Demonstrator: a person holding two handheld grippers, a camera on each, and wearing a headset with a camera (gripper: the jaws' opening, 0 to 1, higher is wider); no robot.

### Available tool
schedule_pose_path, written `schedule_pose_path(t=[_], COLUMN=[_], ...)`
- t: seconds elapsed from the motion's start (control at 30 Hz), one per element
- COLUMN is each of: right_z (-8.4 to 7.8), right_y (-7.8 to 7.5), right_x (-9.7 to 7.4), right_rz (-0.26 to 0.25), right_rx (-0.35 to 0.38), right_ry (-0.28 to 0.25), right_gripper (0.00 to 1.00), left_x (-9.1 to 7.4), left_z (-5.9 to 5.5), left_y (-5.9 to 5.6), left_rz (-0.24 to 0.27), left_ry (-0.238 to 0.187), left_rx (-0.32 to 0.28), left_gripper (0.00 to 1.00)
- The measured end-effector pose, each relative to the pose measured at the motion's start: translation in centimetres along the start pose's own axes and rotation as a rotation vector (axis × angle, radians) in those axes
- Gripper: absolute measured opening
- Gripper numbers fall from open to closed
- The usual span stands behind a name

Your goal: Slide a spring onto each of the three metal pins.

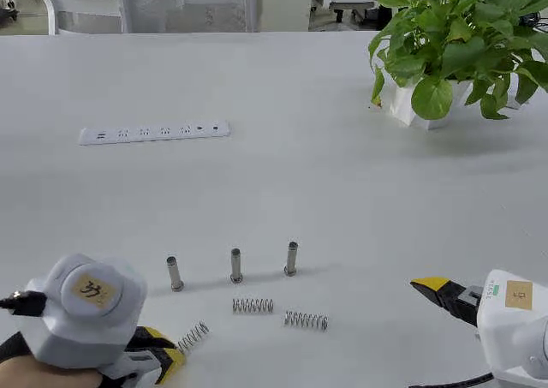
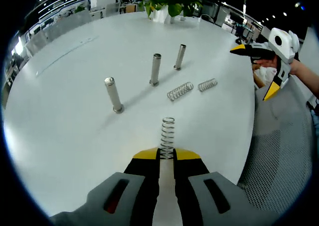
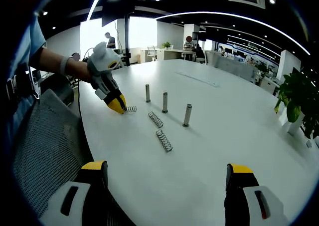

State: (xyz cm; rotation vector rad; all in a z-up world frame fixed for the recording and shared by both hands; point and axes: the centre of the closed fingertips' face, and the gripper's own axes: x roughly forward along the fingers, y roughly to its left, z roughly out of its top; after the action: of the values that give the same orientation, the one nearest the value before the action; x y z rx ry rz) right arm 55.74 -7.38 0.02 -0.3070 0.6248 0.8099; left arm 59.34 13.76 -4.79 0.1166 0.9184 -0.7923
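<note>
Spring (image 2: 168, 131), held by one end in the closed left tongs (image 2: 167, 155), near three upright pins (image 2: 156, 69) on the tabletop (image 2: 60, 136). Right tongs (image 3: 164, 173) gape empty. Thin grip: it could flex or slip free.

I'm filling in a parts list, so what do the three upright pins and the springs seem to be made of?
Pins: metal, probably steel, smooth grey with a soft sheen down each shaft. Springs: thin coiled wire, likely steel too, silvery with small glints; the alloy cannot be told.
</note>
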Motion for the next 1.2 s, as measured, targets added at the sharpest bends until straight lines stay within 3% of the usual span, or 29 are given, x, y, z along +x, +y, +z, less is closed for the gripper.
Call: schedule_pose_path(t=[0.13,0.27,0.3,0.6,0.77,0.93,1.07,1.2], right_z=[0.3,0.7,1.0,2.8,4.4,5.7,6.8,8.2], right_y=[0.2,0.4,0.5,1.3,2.0,2.6,3.1,3.3], right_x=[0.1,0.2,0.2,0.9,1.2,1.3,1.4,1.3], right_rz=[0.007,0.016,0.019,0.044,0.069,0.098,0.136,0.17], right_rx=[0.013,0.027,0.028,0.061,0.114,0.156,0.226,0.312], right_ry=[-0.012,-0.024,-0.029,-0.079,-0.142,-0.183,-0.226,-0.283], right_gripper=[0.99,0.99,0.99,0.96,0.94,0.9,0.85,0.76], left_x=[-0.5,-1.0,-1.1,-1.6,-1.7,-1.4,-1.4,-1.4], left_z=[0.1,0.5,0.9,3.5,5.1,5.8,6.7,7.2], left_y=[0.0,-0.5,-1.0,-3.7,-5.9,-7.9,-9.7,-10.8], left_rz=[-0.001,-0.001,-0.009,-0.067,-0.114,-0.14,-0.186,-0.213], left_ry=[-0.083,-0.14,-0.167,-0.285,-0.349,-0.361,-0.393,-0.418], left_rx=[-0.083,-0.078,-0.059,0.004,0.063,0.145,0.165,0.189], left_gripper=[0.06,0.06,0.06,0.06,0.07,0.06,0.06,0.06])
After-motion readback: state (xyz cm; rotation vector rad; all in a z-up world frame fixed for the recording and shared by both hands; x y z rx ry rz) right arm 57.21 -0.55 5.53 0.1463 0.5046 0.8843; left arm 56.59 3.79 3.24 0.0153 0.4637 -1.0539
